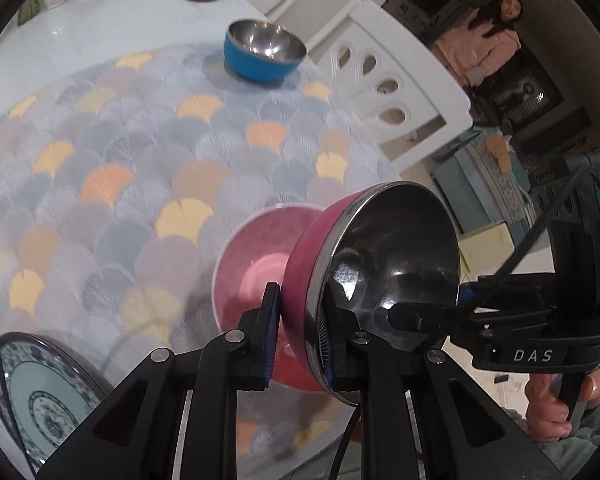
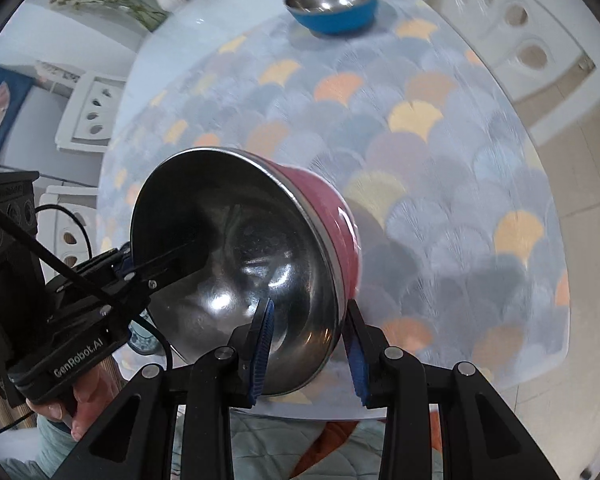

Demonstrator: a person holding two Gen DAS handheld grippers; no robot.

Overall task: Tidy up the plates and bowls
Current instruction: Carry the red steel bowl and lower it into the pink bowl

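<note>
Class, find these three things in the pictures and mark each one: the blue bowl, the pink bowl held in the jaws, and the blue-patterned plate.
blue bowl (image 1: 260,60): left wrist view, on its blue outer wall.
pink bowl (image 2: 332,204): right wrist view, on its pink outer wall.
blue-patterned plate (image 1: 40,380): left wrist view, on its pale inner face.

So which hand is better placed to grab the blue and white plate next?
Left, probably. The plate lies just beside the left tool; the right tool sits farther across. Both clamp the pink bowl now.

Bowl (image 1: 372,276) held above table (image 1: 100,168); second bowl (image 1: 265,50) far side; plate (image 1: 40,392) near edge.
</note>
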